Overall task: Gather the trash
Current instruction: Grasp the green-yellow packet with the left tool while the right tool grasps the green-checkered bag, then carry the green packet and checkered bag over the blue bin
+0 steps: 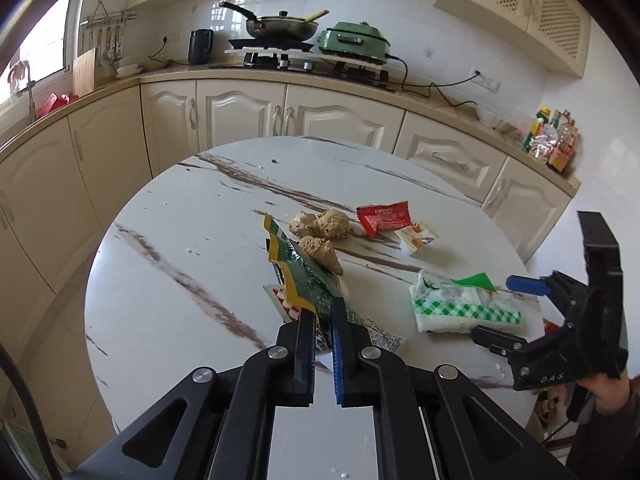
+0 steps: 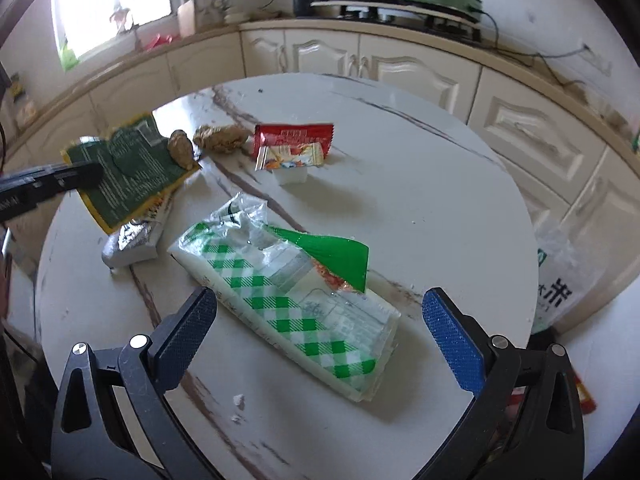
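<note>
My left gripper (image 1: 324, 316) is shut on a dark green and yellow snack bag (image 1: 298, 270), lifted a little over the round marble table (image 1: 192, 220); the bag also shows in the right wrist view (image 2: 128, 172). My right gripper (image 2: 320, 320) is open, its jaws on either side of a green-checked clear plastic wrapper (image 2: 288, 304), which lies flat; it also shows in the left wrist view (image 1: 460, 304). A red wrapper (image 1: 384, 218) and a small white packet (image 1: 418, 238) lie further back. A silver-white packet (image 2: 132, 240) lies under the green bag.
Ginger pieces (image 1: 320, 232) lie mid-table beside the green bag. Cream kitchen cabinets (image 1: 240, 112) curve behind the table, with a stove, pan (image 1: 280, 26) and green cooker (image 1: 354, 40) on the counter. A plastic bag (image 2: 560, 276) stands off the table's right edge.
</note>
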Demonstrator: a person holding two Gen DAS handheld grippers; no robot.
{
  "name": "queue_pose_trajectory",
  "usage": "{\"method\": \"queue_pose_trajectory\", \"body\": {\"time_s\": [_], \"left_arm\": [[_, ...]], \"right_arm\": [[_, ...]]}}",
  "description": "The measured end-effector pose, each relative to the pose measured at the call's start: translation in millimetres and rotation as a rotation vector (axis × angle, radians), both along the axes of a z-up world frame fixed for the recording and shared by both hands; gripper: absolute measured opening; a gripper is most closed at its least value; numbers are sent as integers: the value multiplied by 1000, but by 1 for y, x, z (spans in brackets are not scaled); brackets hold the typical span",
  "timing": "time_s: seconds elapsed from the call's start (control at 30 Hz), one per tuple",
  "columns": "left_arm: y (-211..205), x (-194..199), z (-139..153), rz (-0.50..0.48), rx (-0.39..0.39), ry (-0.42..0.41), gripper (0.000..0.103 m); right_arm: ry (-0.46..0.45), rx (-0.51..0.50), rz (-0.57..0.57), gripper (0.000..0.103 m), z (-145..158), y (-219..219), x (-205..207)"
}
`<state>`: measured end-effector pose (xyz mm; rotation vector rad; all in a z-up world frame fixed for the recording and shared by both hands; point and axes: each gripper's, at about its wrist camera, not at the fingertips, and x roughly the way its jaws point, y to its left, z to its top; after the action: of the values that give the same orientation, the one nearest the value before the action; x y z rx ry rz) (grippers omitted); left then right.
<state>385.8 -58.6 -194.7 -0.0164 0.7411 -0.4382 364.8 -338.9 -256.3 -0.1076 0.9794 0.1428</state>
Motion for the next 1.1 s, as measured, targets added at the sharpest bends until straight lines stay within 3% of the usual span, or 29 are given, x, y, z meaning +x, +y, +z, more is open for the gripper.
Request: {"method": "queue_pose_trajectory", "body": {"time_s": [0.2, 0.4, 0.5, 0.53, 0.57, 0.67, 0.9, 1.1], "left_arm": [[25, -30, 11, -20, -29, -10, 2], [43, -45, 16, -33, -59, 8, 2], [44, -48, 17, -26, -68, 17, 2], [41, -44, 18, -34, -75, 26, 2], [39, -43, 16, -33, -80, 36, 3], [30, -38, 12, -27, -71, 53, 7], [9, -8, -1, -14, -64, 131, 8], [25, -5, 6, -19, -166, 85, 0]], "right_arm": [[69, -7, 172, 103, -11, 21, 17], [70, 7, 150, 92, -9, 30, 24], [48, 43, 122, 70, -4, 27, 21], [49, 84, 123, 47, -1, 26, 21], [55, 104, 112, 45, 0, 24, 22], [48, 101, 96, 45, 0, 27, 19], [8, 205, 51, 44, 2, 19, 15], [-55, 265, 21, 42, 17, 21, 8]]}}
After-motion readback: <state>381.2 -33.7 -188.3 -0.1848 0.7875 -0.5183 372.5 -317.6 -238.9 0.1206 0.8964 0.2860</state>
